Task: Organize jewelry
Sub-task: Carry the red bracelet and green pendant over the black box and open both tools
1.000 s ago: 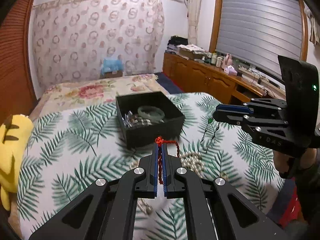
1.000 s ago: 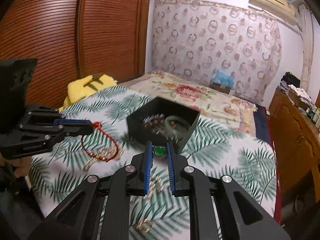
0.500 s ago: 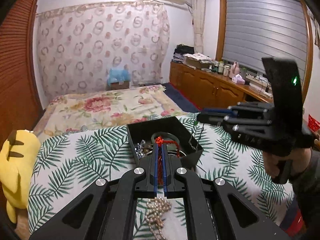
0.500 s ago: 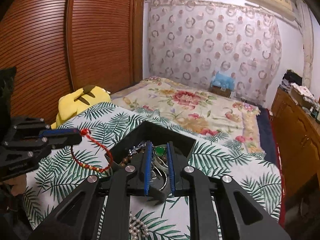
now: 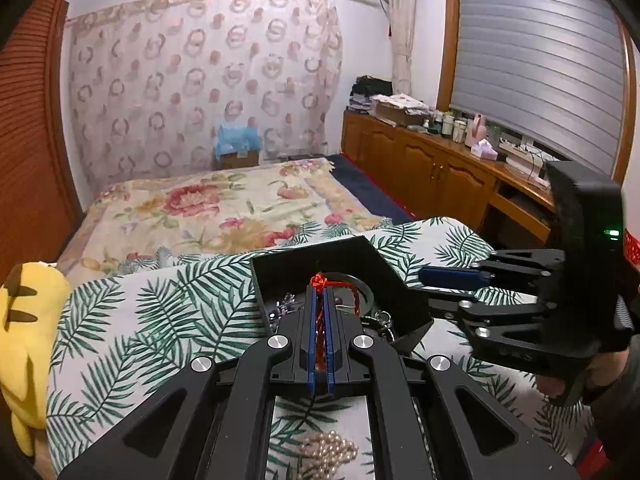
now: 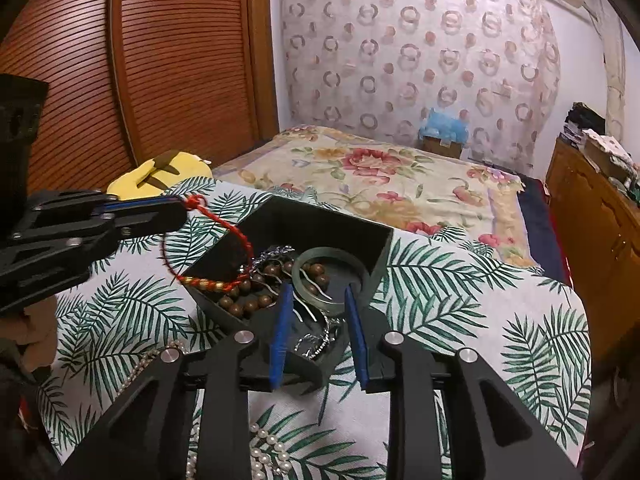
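Right gripper [image 6: 316, 320] jaws newly apart

Left tool [image 5: 319, 308] clamped tight, right tool [image 6: 316, 320] spread apart

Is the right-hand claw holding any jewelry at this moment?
No, the right gripper is open over the black box, with nothing clamped between its blue pads.

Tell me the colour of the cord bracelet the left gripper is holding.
Red, with small gold beads along the bracelet; it shows best in the right wrist view, dangling from the left gripper.
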### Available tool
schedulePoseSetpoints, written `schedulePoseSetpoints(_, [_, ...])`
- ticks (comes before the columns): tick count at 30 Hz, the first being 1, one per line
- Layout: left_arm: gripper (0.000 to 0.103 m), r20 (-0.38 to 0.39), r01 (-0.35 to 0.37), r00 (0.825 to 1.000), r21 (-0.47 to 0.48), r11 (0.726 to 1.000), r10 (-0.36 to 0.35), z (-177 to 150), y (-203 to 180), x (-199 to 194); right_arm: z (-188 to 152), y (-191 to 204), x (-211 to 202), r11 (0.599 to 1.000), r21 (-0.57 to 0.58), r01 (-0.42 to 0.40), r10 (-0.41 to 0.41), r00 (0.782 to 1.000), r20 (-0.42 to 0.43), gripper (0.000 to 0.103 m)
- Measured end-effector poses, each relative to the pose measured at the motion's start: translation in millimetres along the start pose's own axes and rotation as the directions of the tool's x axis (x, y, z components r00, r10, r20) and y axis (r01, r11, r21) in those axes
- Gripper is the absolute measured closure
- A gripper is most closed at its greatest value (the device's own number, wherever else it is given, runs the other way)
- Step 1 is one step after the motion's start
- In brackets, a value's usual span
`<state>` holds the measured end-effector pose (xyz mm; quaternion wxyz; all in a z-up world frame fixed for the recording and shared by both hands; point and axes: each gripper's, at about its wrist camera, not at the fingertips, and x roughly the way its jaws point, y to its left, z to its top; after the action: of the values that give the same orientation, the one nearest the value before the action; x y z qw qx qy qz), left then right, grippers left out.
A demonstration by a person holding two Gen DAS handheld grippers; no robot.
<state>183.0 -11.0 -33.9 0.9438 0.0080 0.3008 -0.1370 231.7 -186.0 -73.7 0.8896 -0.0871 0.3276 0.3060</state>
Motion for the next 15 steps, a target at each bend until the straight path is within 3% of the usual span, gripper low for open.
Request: schedulePoseSetpoints(15, [0.098, -0.073, 0.025, 0.997, 0.025, 0.999, -0.023, 4.0, -12.7, 39.7, -37.7, -9.1, -21.9, 0.999, 0.026, 0.027, -0.026, 0.999, -0.022, 0.074])
